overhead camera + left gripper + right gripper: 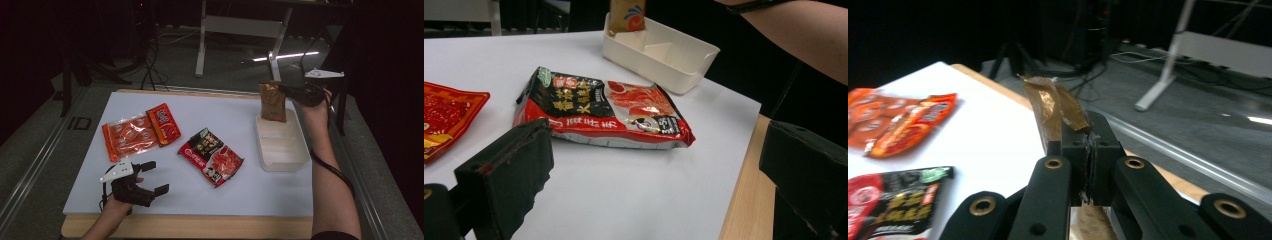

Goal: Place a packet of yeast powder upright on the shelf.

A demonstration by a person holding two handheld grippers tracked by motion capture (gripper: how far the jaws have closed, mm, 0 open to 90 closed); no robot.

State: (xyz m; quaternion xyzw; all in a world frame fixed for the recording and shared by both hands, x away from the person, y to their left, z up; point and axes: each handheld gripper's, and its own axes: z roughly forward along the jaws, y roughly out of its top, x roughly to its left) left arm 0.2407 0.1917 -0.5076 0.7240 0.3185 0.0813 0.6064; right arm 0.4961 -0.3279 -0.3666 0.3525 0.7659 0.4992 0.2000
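High view: the right tongs (pixel 296 93) are clenched on the upper edge of a brown-gold snack pouch (pixel 273 101), which hangs upright with its lower end over the far end of the white bin (pixel 295 155) at the right side of the desk (pixel 250 195). Whether the pouch's bottom already touches the bin floor cannot be told from here. In the right gripper view the jaws pinch only a thin, crumpled strip of the pouch's top seal (pixel 1053 107), so the hold is slim, and a jolt could let the foil slide out early and drop the pouch askew or onto the bin's rim. The pouch is tall against the low bin wall; let go while it stands upright, it will likely tip, and if it leans toward the far side it could fall over the desk edge. The left tongs (pixel 152 176) rest released near the front left of the desk, holding nothing, their jaws spread wide in the left gripper view with the red-and-black packet (pixel 604 107) lying flat ahead of them. Two orange packets (pixel 140 132) lie side by side farther left, well apart from the bin.
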